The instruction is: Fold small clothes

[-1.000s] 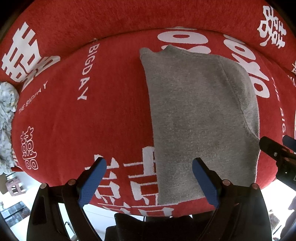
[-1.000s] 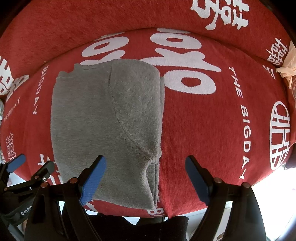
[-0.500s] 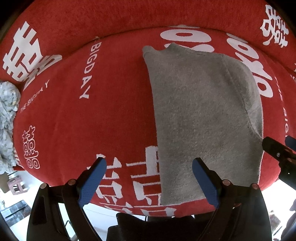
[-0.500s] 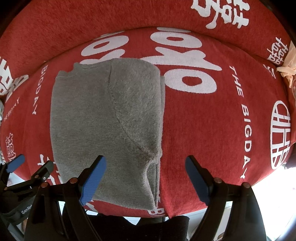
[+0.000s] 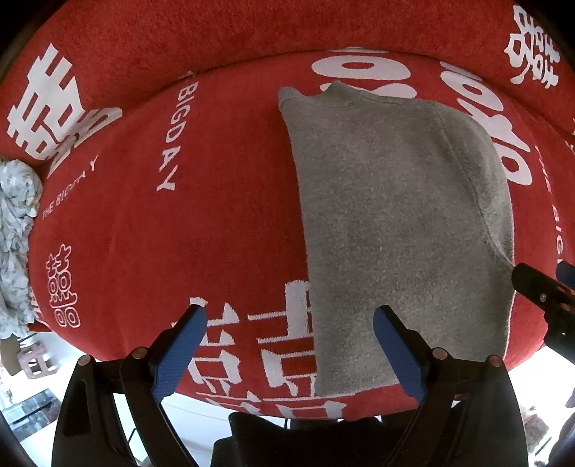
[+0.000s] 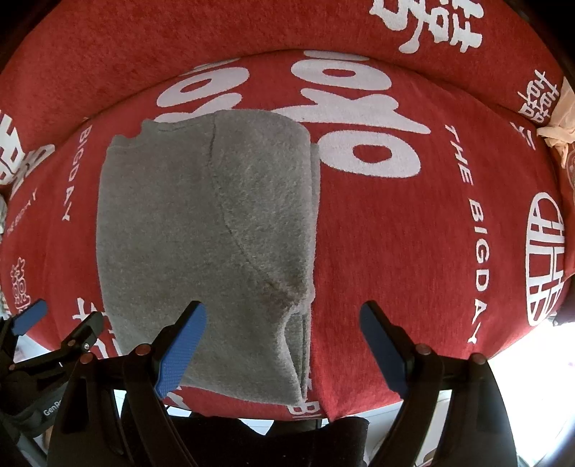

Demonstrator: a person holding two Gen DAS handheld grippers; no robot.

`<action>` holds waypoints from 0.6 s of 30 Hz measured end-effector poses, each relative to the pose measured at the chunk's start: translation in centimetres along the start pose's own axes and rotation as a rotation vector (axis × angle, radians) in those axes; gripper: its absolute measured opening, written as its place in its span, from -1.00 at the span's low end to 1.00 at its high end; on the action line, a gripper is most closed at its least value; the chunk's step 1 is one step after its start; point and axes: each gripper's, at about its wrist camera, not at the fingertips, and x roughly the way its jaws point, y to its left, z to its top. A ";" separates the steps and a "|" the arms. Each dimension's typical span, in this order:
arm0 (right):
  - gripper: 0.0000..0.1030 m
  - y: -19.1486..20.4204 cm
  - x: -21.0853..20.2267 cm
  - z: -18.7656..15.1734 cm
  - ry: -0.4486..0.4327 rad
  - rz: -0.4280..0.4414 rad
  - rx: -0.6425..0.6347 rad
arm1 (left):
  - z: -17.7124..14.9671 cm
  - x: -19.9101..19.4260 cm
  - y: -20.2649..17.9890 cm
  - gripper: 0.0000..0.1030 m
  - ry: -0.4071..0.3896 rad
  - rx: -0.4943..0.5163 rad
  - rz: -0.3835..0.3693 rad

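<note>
fuzzy grey folded garment [image 5: 395, 222] on red woven cover [image 5: 215, 222], both hand-held grippers wide, empty

A red sofa seat cushion [image 5: 222, 222] carries everything here, covered in a plush red fabric woven with white double-happiness characters, large rounded white shapes and the words "THE BIG DAY". Behind it rises the red backrest [image 5: 251, 32] in the same fabric. Directly on the seat lies a grey knitted sweater [image 5: 395, 222], folded into a long narrow shape, its collar toward the backrest and its hem at the seat's front edge, one sleeve turned in over the body. At the seat's far left edge sits a crumpled pale patterned cloth [image 5: 14, 230]. At the far right, a peach-coloured cloth [image 6: 557, 125] rests against the backrest.
</note>
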 end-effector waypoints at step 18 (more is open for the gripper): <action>0.73 0.3 0.1 -0.2 0.006 -0.002 -0.002 | 0.0 0.3 0.2 0.83 0.017 -0.007 -0.011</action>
